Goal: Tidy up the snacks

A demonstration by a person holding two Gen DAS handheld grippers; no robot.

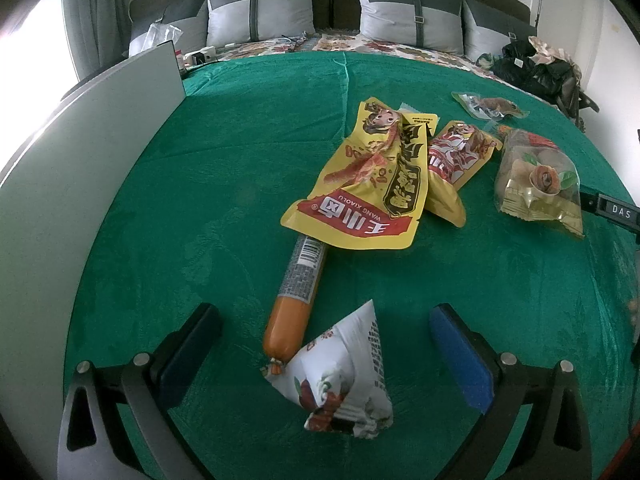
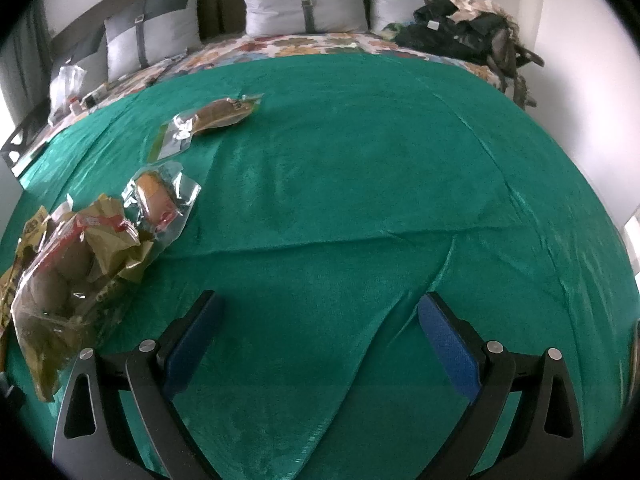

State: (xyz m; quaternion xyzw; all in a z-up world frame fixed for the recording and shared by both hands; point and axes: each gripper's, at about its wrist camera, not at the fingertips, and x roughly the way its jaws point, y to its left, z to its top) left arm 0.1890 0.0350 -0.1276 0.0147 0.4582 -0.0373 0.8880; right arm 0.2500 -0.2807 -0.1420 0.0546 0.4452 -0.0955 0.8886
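Snacks lie on a green blanket [image 1: 224, 184]. My left gripper [image 1: 326, 344] is open, its jaws on either side of a white triangular packet [image 1: 340, 380]. An orange sausage [image 1: 294, 300] lies just left of the packet, its far end under a large yellow pouch [image 1: 360, 184]. A smaller yellow-red pouch [image 1: 456, 152], a clear pastry bag [image 1: 536, 180] and a small clear pack [image 1: 490, 106] lie further right. My right gripper [image 2: 318, 344] is open and empty over bare blanket [image 2: 360, 184]; the pastry bag [image 2: 68, 276], a clear bun pack [image 2: 160, 200] and the small clear pack [image 2: 212, 120] lie to its left.
A grey flat panel [image 1: 80, 152] stands along the left edge of the blanket. Pillows [image 1: 260, 8] and a floral sheet [image 1: 360, 46] are at the bed's head. Dark clothes [image 2: 460, 32] are piled at the far right corner. Small items clutter the far left corner [image 2: 76, 96].
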